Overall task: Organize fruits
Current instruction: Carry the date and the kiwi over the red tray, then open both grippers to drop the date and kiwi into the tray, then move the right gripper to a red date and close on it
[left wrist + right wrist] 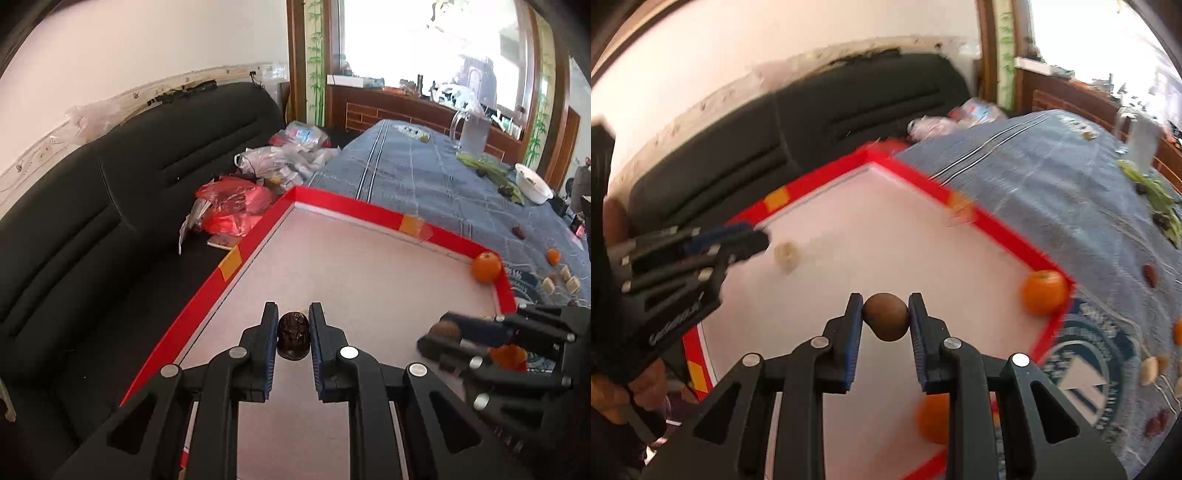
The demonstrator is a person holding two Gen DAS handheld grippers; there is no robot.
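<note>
Over red-rimmed tray (258,236): left gripper (293,334) clenched on dark wrinkled fruit (293,334), right gripper (885,317) clenched on brown round fruit (886,316), both above white tray floor. Done so far: orange (1043,291) in tray's far corner, second orange (932,419) near front edge, pale piece (786,253) near left gripper. Left: small orange (553,256), dark date-like fruit (519,231), pale bits (549,284) on blue-clothed table (424,177). Judged roughly half done.

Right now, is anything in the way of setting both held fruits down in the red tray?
Nothing visible: white floor lies bare beneath the dark fruit and the brown fruit; one orange sits in the far corner.
</note>
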